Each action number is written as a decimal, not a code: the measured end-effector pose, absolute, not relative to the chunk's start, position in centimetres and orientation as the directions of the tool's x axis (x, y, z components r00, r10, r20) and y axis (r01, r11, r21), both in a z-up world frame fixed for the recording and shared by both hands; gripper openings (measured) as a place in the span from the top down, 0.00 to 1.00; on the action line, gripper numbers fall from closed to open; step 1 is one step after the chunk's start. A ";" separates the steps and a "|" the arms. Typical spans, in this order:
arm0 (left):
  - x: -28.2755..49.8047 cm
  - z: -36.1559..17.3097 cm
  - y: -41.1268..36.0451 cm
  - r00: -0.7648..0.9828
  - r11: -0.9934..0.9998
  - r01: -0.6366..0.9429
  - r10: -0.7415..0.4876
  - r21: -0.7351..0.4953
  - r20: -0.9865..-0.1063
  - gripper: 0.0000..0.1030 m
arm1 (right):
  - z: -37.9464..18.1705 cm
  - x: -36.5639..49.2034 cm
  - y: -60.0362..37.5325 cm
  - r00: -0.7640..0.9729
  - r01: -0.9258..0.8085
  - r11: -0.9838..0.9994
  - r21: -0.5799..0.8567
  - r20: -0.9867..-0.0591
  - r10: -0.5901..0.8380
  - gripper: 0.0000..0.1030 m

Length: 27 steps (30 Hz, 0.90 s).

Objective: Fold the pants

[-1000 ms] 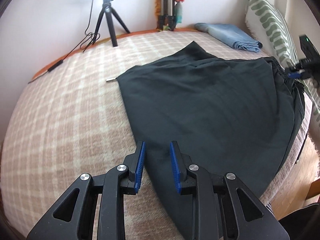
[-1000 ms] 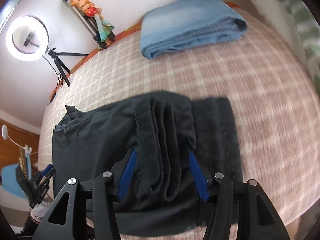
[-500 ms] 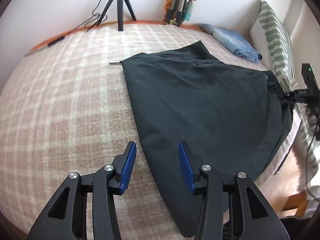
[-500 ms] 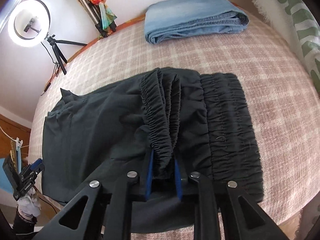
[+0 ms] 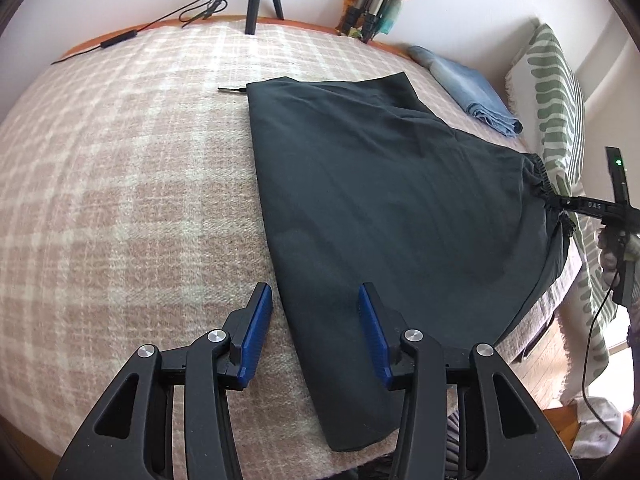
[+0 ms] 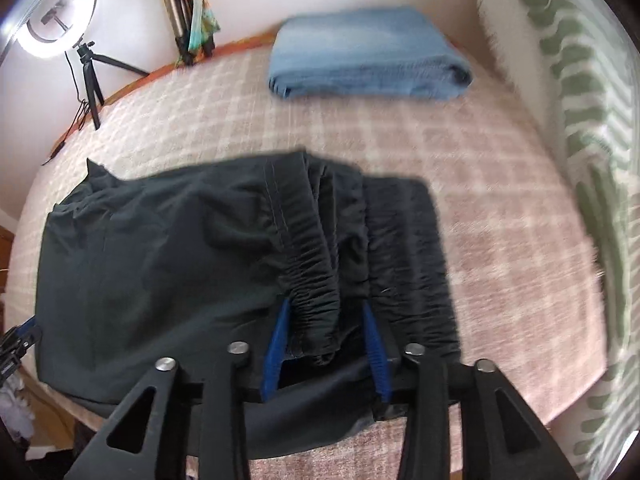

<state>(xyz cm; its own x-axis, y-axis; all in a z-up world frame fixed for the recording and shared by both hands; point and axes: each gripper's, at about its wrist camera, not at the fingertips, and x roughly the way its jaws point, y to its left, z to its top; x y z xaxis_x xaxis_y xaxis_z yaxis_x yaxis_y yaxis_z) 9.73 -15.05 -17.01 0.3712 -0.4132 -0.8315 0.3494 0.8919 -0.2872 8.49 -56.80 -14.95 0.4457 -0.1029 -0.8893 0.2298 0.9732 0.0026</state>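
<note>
Dark pants [image 5: 380, 200] lie flat on the plaid bed cover [image 5: 120, 200], legs doubled over each other. My left gripper [image 5: 314, 292] is open and straddles the long left edge of the legs near the hem, its pads clear of the cloth. In the right wrist view the gathered elastic waistband [image 6: 316, 280] is bunched into a raised fold. My right gripper [image 6: 326, 304] has that fold between its jaws, which are opening, and a gap shows at the right pad. From the left wrist view the right gripper [image 5: 560, 202] sits at the waistband end.
Folded blue jeans [image 6: 360, 52] lie at the back of the bed. A green-striped pillow [image 6: 580, 120] lines the right side. A ring light on a tripod [image 6: 86, 76] and its cable stand at the far edge. A drawstring tip [image 5: 230, 89] pokes out by the pants' far corner.
My left jaws widened over the pants' edge and the wrist rolled. My right jaws pinched shut on the bunched waistband half a second ago and have since spread apart.
</note>
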 end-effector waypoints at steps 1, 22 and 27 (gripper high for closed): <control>9.6 -17.0 -15.1 0.373 0.893 0.348 -0.411 -0.285 -0.832 0.58 | -14.3 8.3 -56.4 0.464 0.227 0.974 -0.014 -0.877 -0.121 0.53; 8.8 -17.8 -14.0 0.434 0.841 0.242 -0.540 -0.484 -0.721 0.81 | -11.0 15.5 -32.0 0.486 -0.273 0.937 0.217 -0.810 0.329 0.41; 8.4 -17.1 -14.5 0.465 0.825 0.274 -0.563 -0.494 -0.683 0.81 | -14.1 19.2 -26.4 0.385 -0.320 0.911 0.261 -0.842 0.377 0.42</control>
